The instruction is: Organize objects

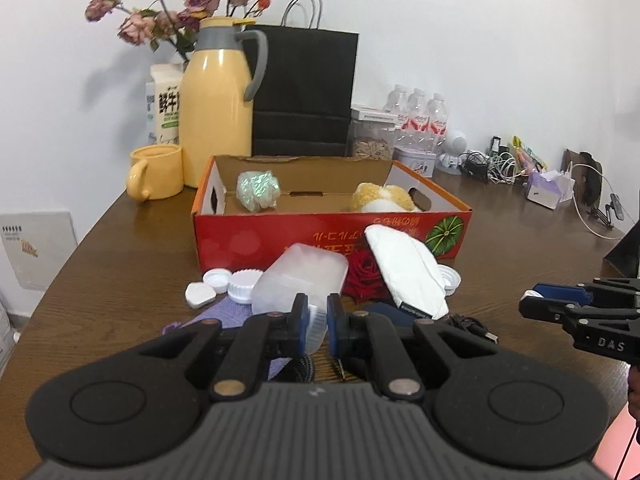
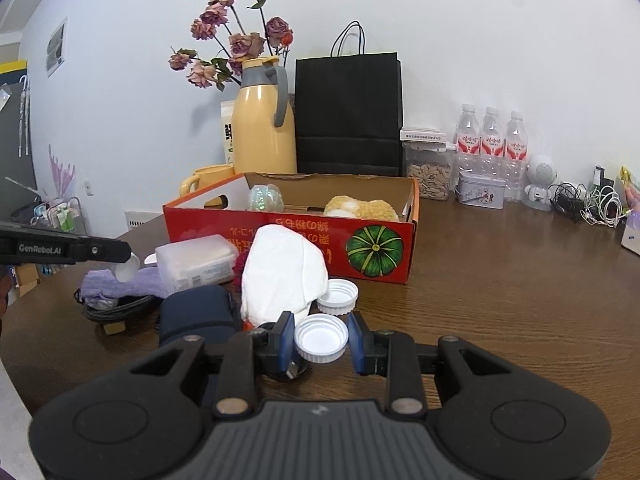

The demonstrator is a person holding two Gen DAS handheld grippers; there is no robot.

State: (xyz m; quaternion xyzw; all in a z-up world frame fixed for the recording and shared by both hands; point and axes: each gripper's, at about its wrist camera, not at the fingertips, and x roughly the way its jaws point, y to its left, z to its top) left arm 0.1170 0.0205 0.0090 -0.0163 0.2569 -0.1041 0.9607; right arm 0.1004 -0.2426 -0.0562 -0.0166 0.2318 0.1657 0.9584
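- Your left gripper (image 1: 318, 322) is clamped narrow on the neck end of a frosted translucent plastic bottle (image 1: 300, 282), which lies tilted with its base toward the red cardboard box (image 1: 320, 236).
- Your right gripper (image 2: 322, 344) holds a white ribbed screw cap (image 2: 321, 338), open side up, between its blue pads; the jaws stand partly closed on it.
- A second white cap (image 2: 338, 297) rests on the brown wooden table (image 2: 500, 280) just beyond, beside a white folded cloth pouch (image 2: 282, 274).
- Inside the box lie a shiny greenish crumpled ball (image 1: 258, 191) and a yellow-and-white fluffy item (image 1: 382, 199), possibly a sponge.
- Near the bottle sit two more white caps (image 1: 230, 284), a lilac knitted cloth (image 2: 128, 285) and a dark navy pouch (image 2: 196, 314).
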